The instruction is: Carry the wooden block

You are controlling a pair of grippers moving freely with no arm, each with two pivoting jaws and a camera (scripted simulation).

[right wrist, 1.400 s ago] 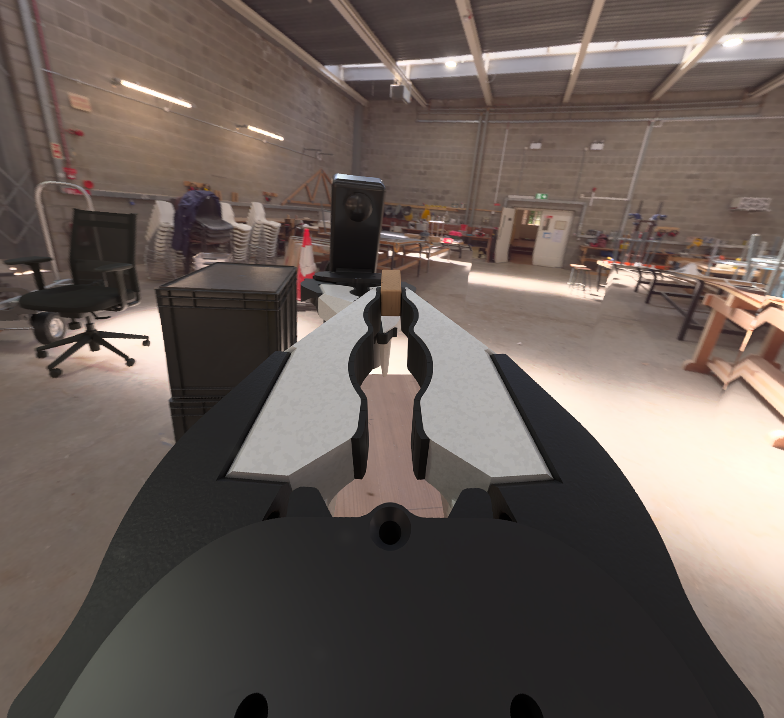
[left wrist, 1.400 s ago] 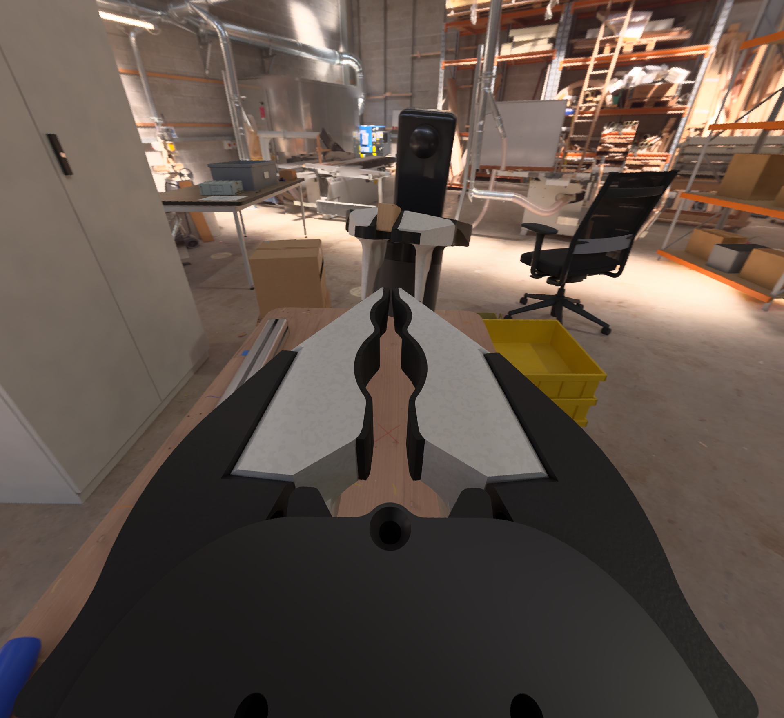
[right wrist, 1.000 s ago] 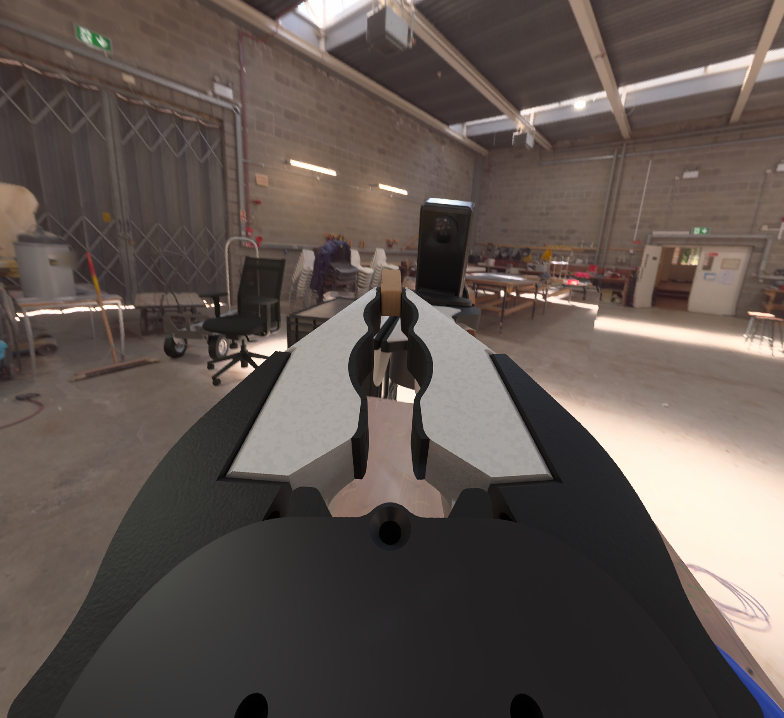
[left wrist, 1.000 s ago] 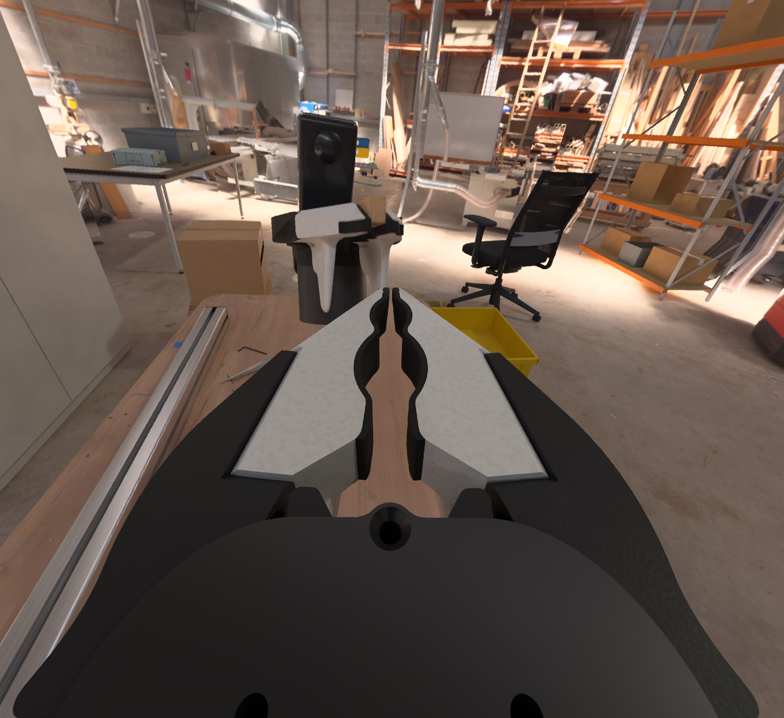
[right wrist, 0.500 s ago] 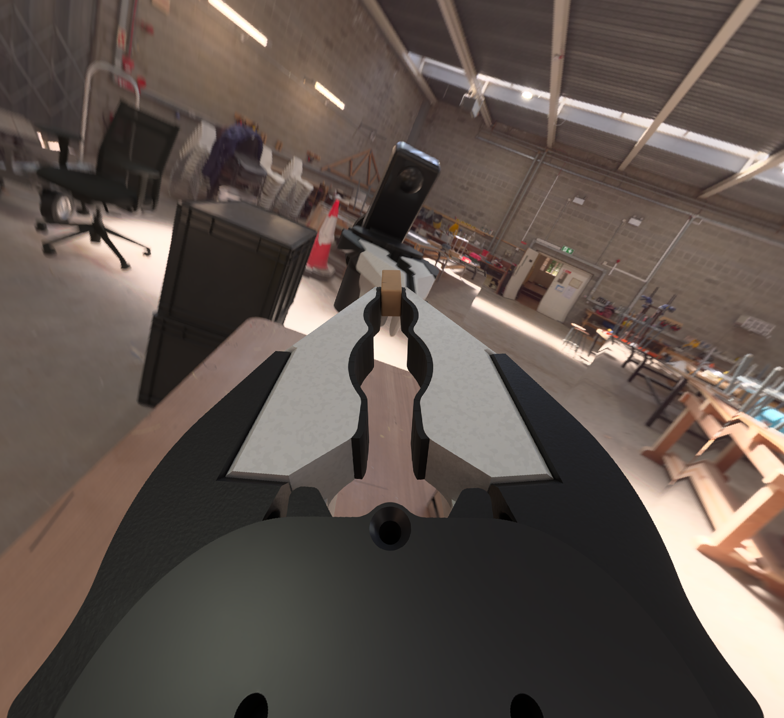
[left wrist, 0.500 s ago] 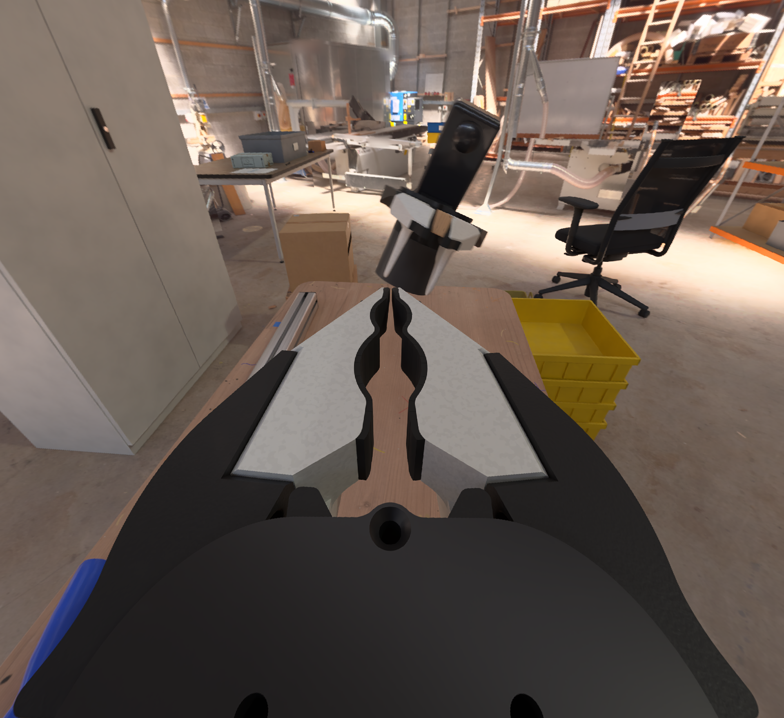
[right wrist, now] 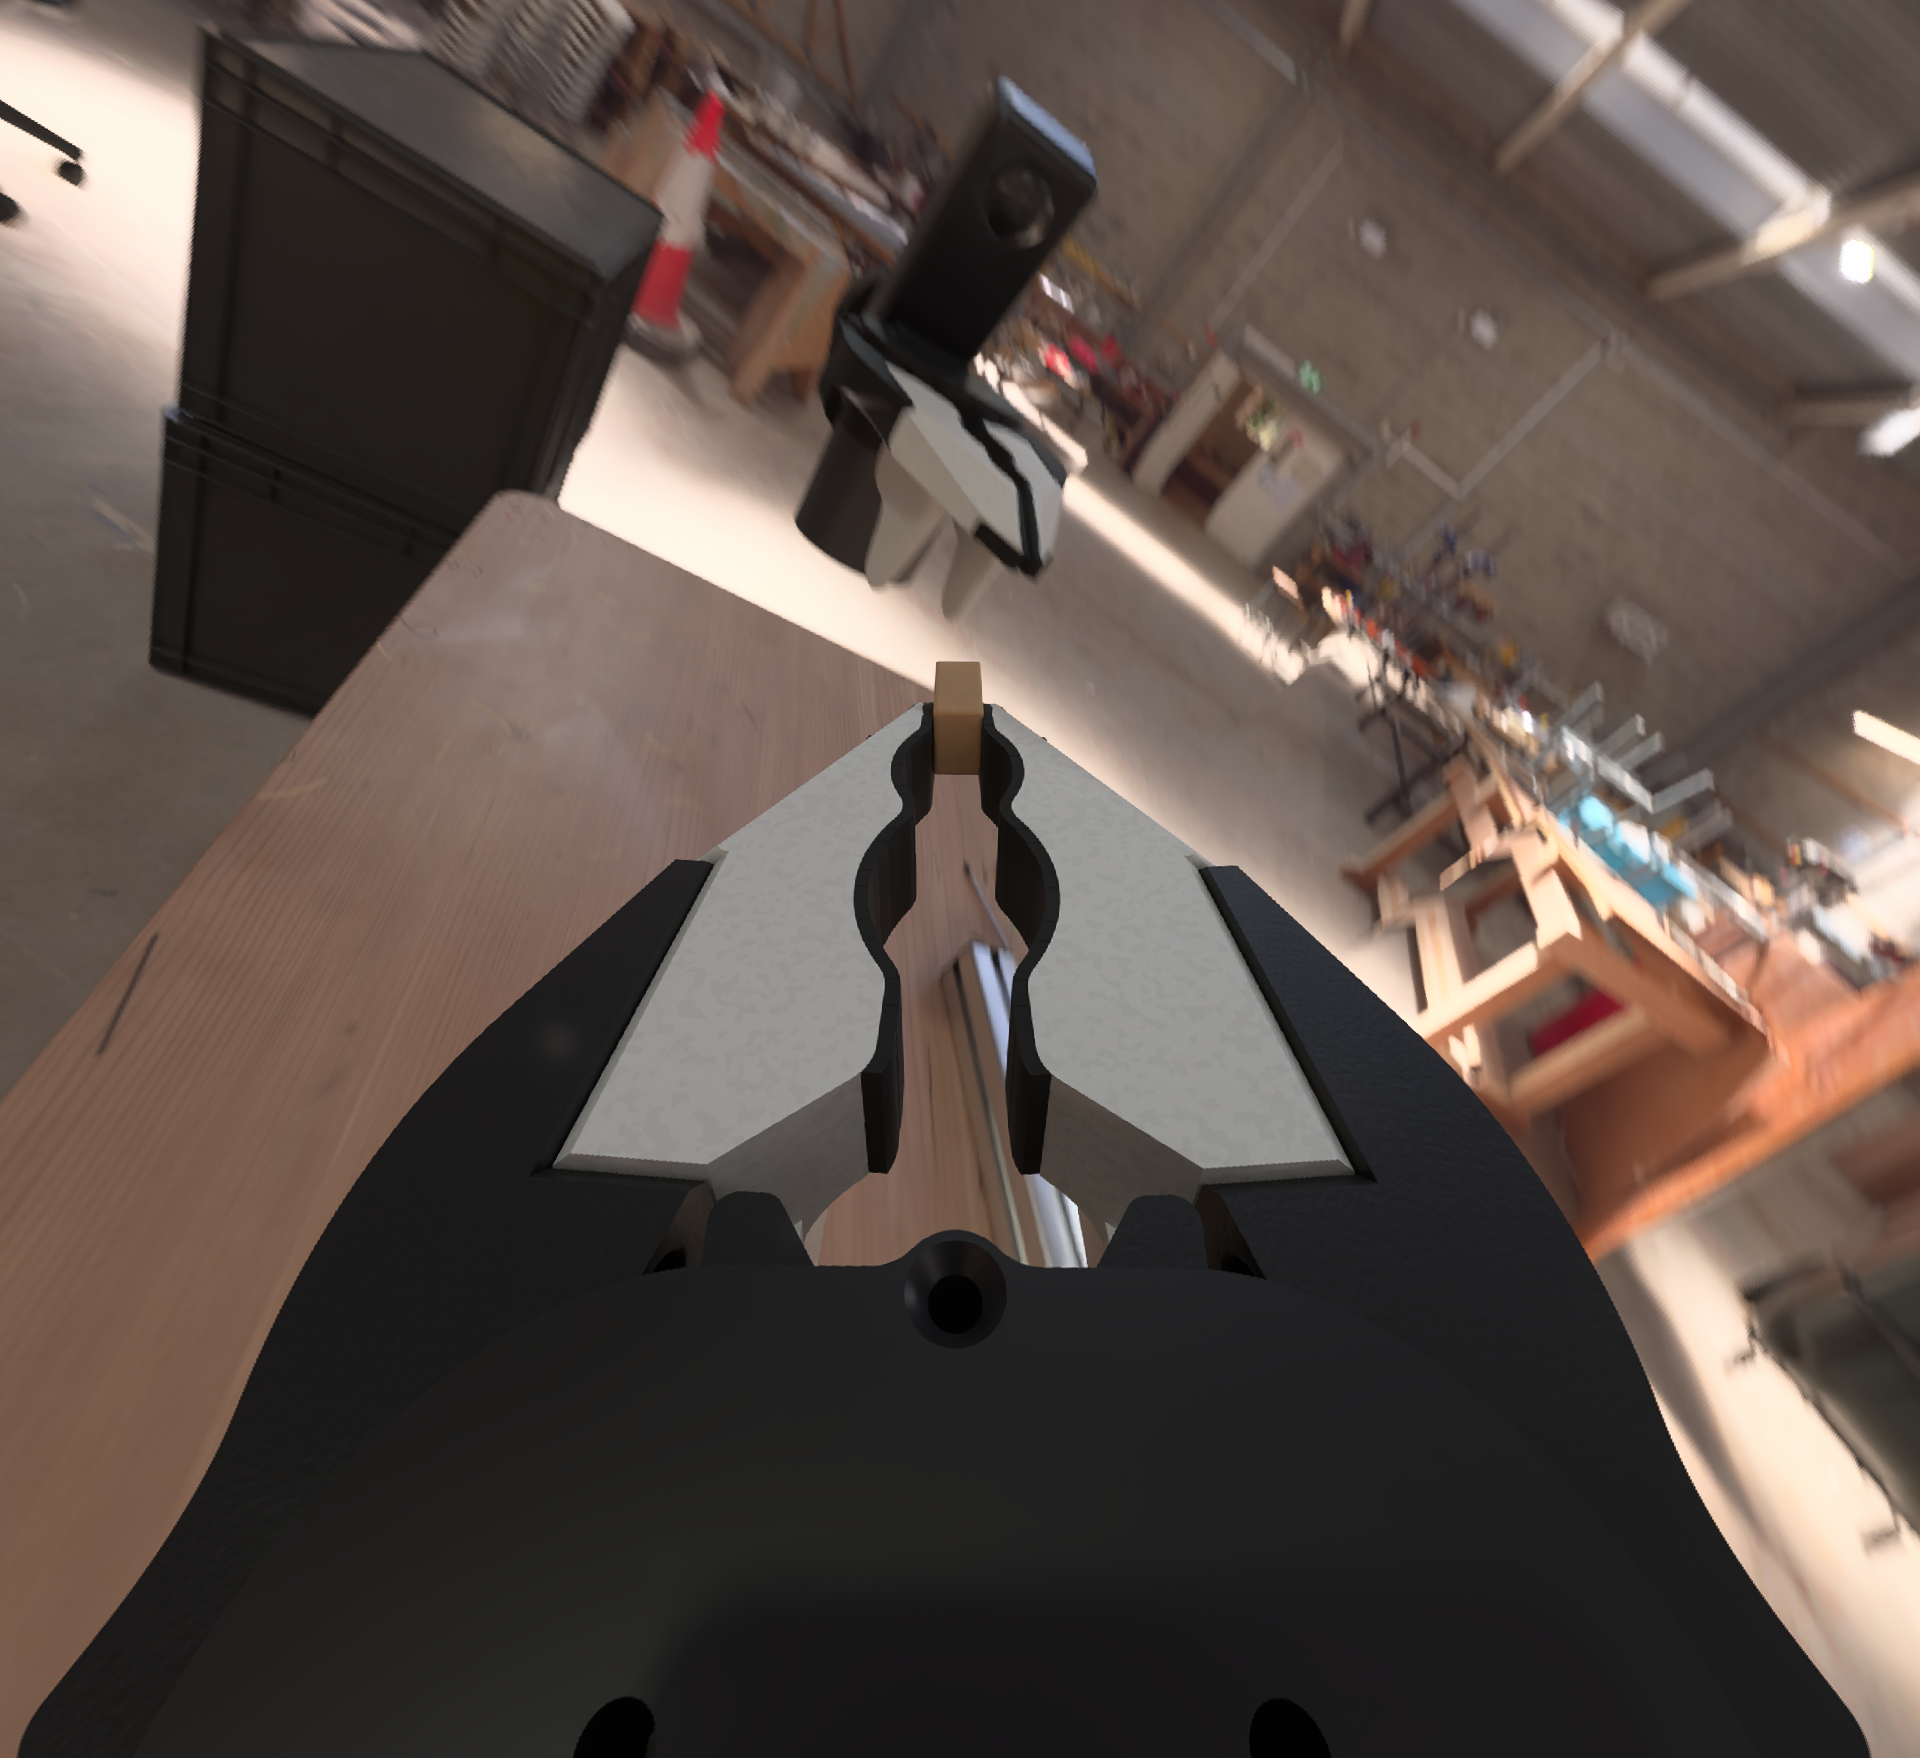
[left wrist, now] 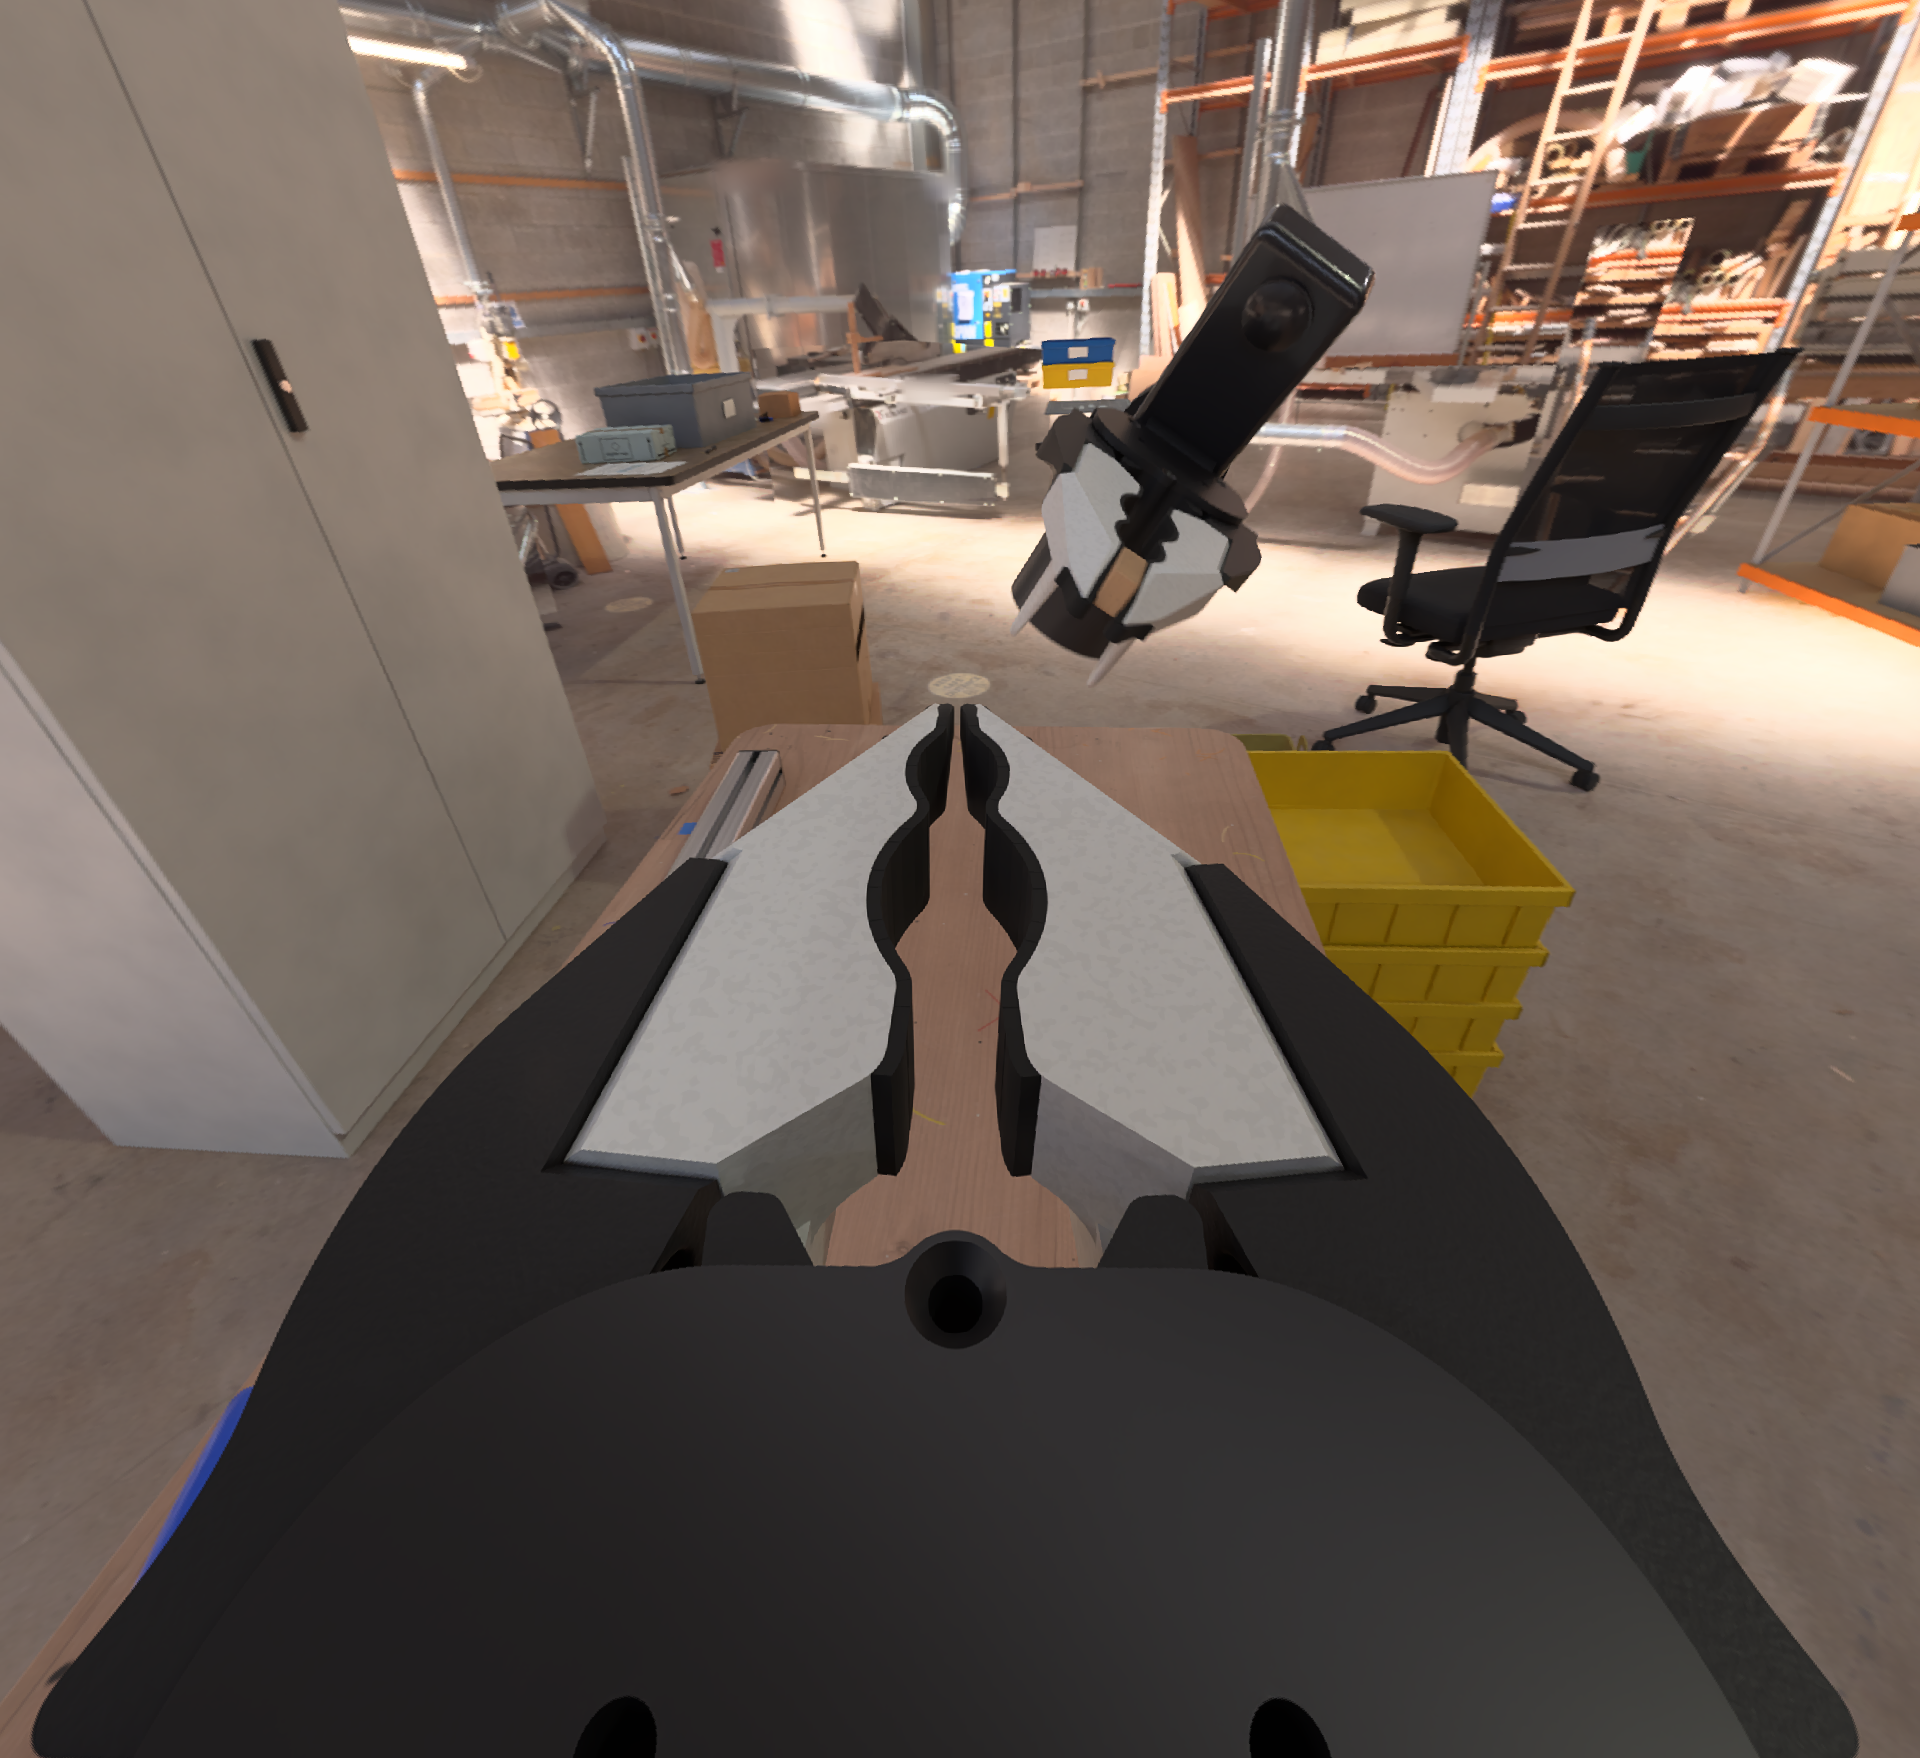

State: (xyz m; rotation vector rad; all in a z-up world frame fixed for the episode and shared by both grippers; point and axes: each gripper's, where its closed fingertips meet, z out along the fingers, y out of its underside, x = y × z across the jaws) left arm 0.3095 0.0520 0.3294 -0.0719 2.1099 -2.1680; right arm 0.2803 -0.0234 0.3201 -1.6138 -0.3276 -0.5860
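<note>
The small tan wooden block (right wrist: 957, 719) is pinched between the tips of my right gripper (right wrist: 957, 726), which is shut on it and tilted above the wooden table (right wrist: 436, 773). In the left wrist view the right gripper (left wrist: 1070, 643) hangs tilted in the air beyond the table's far end, with the block (left wrist: 1120, 582) showing between its fingers. My left gripper (left wrist: 956, 719) is shut and empty, over the table (left wrist: 1143, 773). The left gripper also shows in the right wrist view (right wrist: 940, 586), ahead of the block and apart from it.
A metal rail (left wrist: 743, 799) lies along the table's left side and shows under my right gripper (right wrist: 997, 991). Stacked yellow bins (left wrist: 1403, 877) stand right of the table. A cardboard box (left wrist: 784, 643), an office chair (left wrist: 1538, 565), a beige cabinet (left wrist: 208, 565) and black crates (right wrist: 364, 358) surround it.
My right gripper has risen and rolled to a steep tilt, still holding the block. It has moved right and farther off in the left wrist view. My left gripper stays shut.
</note>
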